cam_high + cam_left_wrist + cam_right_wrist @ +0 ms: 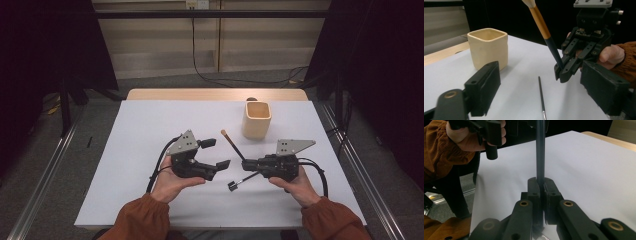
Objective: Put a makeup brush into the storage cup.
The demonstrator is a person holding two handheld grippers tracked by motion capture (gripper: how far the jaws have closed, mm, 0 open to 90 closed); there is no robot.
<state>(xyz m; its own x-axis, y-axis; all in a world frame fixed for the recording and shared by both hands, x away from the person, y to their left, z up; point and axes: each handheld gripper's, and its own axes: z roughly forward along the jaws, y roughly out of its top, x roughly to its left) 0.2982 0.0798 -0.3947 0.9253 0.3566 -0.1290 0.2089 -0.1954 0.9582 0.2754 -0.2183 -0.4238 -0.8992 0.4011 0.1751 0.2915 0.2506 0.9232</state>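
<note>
My right gripper (246, 165) is shut on the dark lower end of a brush (231, 144) with an orange-tan handle and a pale tip. The brush slants up and away toward the far left. In the right gripper view the jaws (540, 182) pinch the dark handle (540, 152) upright. My left gripper (216, 154) is open with nothing between its jaws, a short way left of the brush. In the left gripper view its jaws (540, 75) frame the right gripper (562, 72) and the brush (540, 20). A second, thin dark brush (245, 180) (541, 97) lies flat on the table below the right gripper.
A cream square cup (257, 120) (487, 48) stands upright and open-topped at the back right of the white tabletop (150, 130), just beyond the held brush's tip. A wooden strip (215, 94) runs along the far edge. Metal rails flank the table.
</note>
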